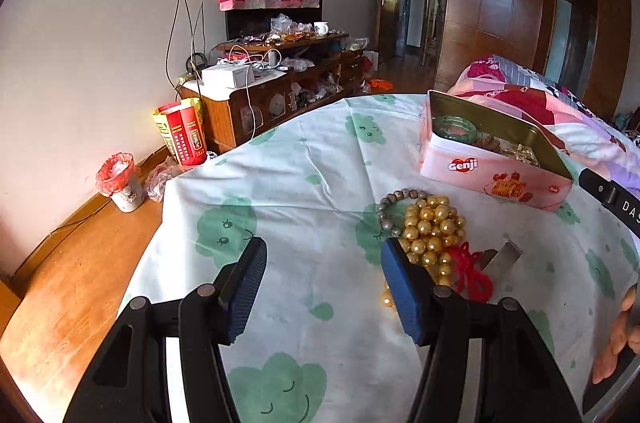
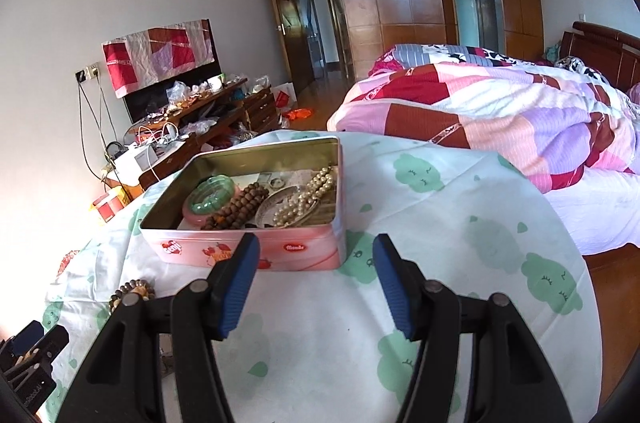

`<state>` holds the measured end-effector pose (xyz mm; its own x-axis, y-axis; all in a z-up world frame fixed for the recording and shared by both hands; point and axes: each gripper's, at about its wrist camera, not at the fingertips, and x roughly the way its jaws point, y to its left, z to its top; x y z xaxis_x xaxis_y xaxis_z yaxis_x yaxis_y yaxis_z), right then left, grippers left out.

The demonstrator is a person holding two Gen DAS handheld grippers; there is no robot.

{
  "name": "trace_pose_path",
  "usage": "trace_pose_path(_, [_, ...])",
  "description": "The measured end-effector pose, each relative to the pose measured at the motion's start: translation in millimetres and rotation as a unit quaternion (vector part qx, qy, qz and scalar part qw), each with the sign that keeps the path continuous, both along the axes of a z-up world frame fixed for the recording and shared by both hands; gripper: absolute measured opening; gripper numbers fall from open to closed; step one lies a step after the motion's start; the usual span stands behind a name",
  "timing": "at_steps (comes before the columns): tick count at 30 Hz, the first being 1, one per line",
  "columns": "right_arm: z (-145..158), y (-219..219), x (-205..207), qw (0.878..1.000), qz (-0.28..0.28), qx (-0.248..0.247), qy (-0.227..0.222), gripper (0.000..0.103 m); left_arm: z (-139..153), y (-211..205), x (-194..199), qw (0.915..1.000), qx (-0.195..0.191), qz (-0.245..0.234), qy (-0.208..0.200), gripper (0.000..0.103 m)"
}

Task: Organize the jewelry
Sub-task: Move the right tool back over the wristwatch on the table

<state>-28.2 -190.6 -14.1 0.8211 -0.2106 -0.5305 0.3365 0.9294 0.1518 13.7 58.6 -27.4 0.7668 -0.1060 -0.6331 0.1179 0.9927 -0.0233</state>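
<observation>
The left tool hangs above a desk covered with a pale cloth printed with green cloud faces; its blue-padded fingers are spread wide with nothing between them. Just beside its right-hand finger lies a heap of jewelry: a gold pearl necklace piled on itself, a grey bead bracelet touching its far-left edge, and a red cord tangled against its near-right side. A small metal comb-like piece lies just beyond the cord.

Farther back to the right sits an open pink Genji tin. In the right wrist view the same tin is straight ahead, just beyond the fingertips of the right tool, whose fingers are likewise held wide apart and empty. Inside the tin, a green bangle rests on a pink one at the left, a brown wooden bead strand lies across the middle, and a white pearl necklace is draped over a round silvery dish at the right.

At the lower left of the right wrist view a bead bracelet peeks out on the cloth near the left tool's body. A bed with a patchwork quilt stands beyond the desk on the right, and a cluttered wooden cabinet lines the far wall
</observation>
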Motion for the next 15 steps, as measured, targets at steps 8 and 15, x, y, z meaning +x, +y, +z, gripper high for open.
trace_pose_path(8, [-0.9, 5.3, -0.8, 1.0, 0.007, -0.003, 0.0, 0.062, -2.0, 1.4, 0.8, 0.9999, 0.007, 0.013, 0.009, 0.06])
trace_pose_path(15, [3.2, 13.2, -9.2, 1.0, 0.02, -0.006, -0.007, 0.062, -2.2, 5.0, 0.8, 0.9998, -0.003, 0.015, 0.014, 0.06])
